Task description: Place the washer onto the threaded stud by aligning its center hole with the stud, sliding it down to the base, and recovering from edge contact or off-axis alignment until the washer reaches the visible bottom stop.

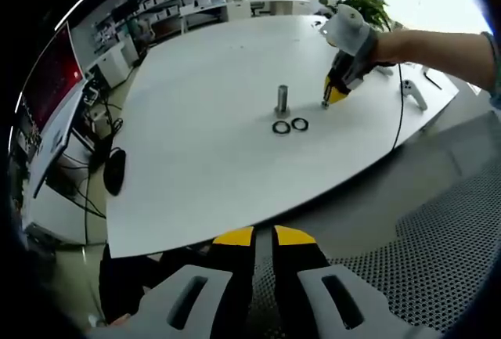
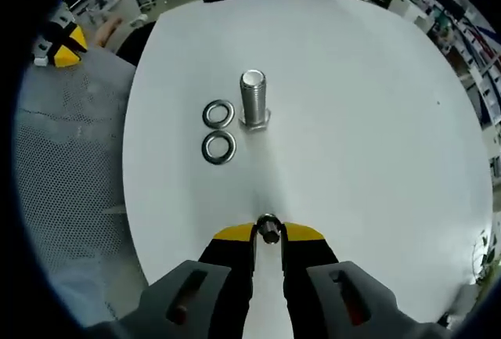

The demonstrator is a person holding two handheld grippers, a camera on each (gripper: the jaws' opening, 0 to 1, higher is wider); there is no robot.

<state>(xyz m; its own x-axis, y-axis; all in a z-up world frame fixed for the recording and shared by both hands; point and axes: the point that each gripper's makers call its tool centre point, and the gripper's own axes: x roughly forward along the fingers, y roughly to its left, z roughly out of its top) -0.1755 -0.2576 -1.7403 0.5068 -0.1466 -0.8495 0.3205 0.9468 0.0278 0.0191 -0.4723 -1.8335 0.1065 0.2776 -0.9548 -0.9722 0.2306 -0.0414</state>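
Right gripper view: my right gripper point(image 2: 268, 232) is clamped on a small steel washer point(image 2: 268, 228), edge-on, its hole hidden. Upright threaded steel stud point(image 2: 254, 99) stands further away. My left gripper point(image 1: 263, 239) has its jaws nearly together, gripping nothing.

Washer point(image 2: 268, 228) in right claw point(image 2: 268, 233)

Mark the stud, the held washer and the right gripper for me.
stud point(image 2: 253, 98), right gripper view, mid shaft.
held washer point(image 2: 268, 228), right gripper view, rim showing between the jaws.
right gripper point(image 1: 327, 102), left gripper view, tip of the jaws.
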